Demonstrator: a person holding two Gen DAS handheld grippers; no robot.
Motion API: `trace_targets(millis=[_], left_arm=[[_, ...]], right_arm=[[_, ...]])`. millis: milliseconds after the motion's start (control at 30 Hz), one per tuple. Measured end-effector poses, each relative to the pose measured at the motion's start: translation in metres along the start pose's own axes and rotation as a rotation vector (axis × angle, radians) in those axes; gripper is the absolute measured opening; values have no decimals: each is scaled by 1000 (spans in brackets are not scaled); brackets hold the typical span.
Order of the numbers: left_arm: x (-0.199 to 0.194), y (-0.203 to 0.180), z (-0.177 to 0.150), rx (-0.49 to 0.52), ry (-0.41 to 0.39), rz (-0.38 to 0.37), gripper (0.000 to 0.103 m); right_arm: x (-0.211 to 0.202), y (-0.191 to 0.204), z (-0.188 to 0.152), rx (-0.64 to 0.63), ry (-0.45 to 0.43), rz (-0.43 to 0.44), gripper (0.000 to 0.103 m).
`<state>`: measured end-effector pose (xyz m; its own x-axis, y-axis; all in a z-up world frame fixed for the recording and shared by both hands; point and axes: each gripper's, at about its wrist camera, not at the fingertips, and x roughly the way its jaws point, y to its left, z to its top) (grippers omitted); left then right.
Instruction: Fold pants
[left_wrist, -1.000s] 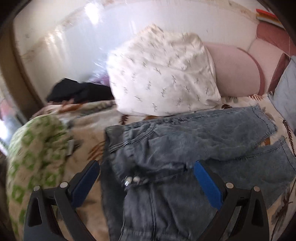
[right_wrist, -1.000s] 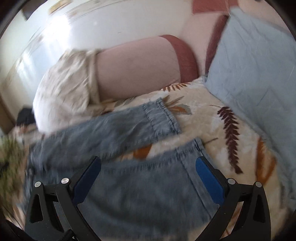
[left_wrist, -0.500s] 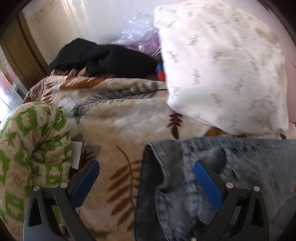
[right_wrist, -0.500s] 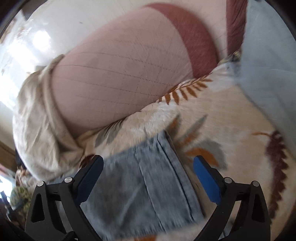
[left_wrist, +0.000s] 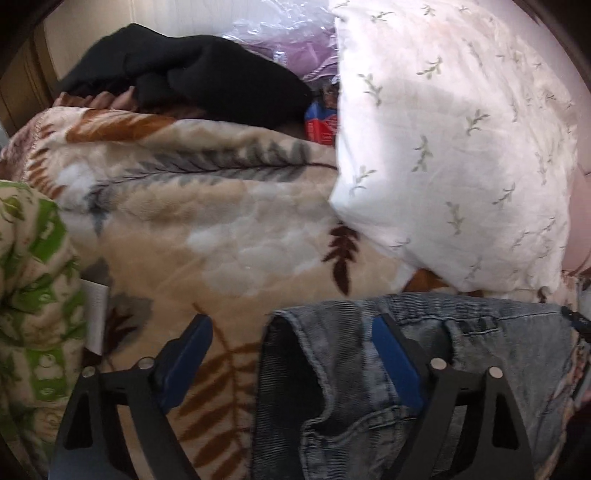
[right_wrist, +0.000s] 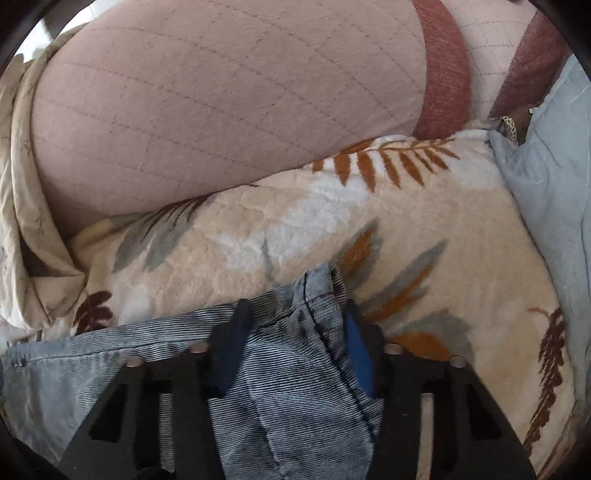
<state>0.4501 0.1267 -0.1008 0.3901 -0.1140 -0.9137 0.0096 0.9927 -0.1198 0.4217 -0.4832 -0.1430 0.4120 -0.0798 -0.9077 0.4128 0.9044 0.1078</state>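
A: What is the bedding like?

B: A plush fleece blanket (left_wrist: 229, 236), cream with rust, grey and dark brown fern leaves, soft and lumpy. A white pillow (left_wrist: 454, 147) with small green sprigs leans on it, crumpled black clothing (left_wrist: 199, 70) lies behind, and a green-patterned cover (left_wrist: 33, 295) bulges at the left. In the right wrist view a quilted pink cushion (right_wrist: 207, 99) with a brick-red band rises behind the blanket, beside a pale blue quilt (right_wrist: 554, 177).

A: And the pants?

B: The jeans (left_wrist: 461, 354) are faded grey-blue denim, stitched seams showing, lying on the blanket. The waistband end is rumpled, its ribbed inside turned out.

A: Where do the tools sit?

B: The left gripper (left_wrist: 291, 354) stands fairly wide and has just been closing a little: the waistband corner is between its blue pads, one pad over the denim, the other over bare blanket, neither visibly pinching. The right gripper (right_wrist: 295, 343) has just been closing to a narrow gap, and a bunched fold of the leg hem (right_wrist: 314, 288) rises between its pads, which press it from both sides
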Motion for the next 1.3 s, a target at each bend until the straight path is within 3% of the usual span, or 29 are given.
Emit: trace_targets(millis=[67,267,333,400,667,1000,1300], left_arm=[[3,-2,2,-10,12,-27,88],[21,-5,12,-74,88,-80,70],[23,-6,12,-71,82,-59,59],[27,-4,11,-76,90,-73,26],[14,7,4,-102,48,-122,17],[-79,12,-19,-77,-87,-236,17],[-168,10,-117,4,-160,-306,17]], right_arm=[[0,3,-2,1,-6,-2,39],[-2,6,-10,20,-31,8,31],[-6,4,-13,20,-37,6,31],[-6,-1,-13,34,-40,13,27],[-20,-9,-15,60,-67,38,16],[-105,-28,-32,88,-169,116,14],[-180,-76,-100,149,-252,214,14]])
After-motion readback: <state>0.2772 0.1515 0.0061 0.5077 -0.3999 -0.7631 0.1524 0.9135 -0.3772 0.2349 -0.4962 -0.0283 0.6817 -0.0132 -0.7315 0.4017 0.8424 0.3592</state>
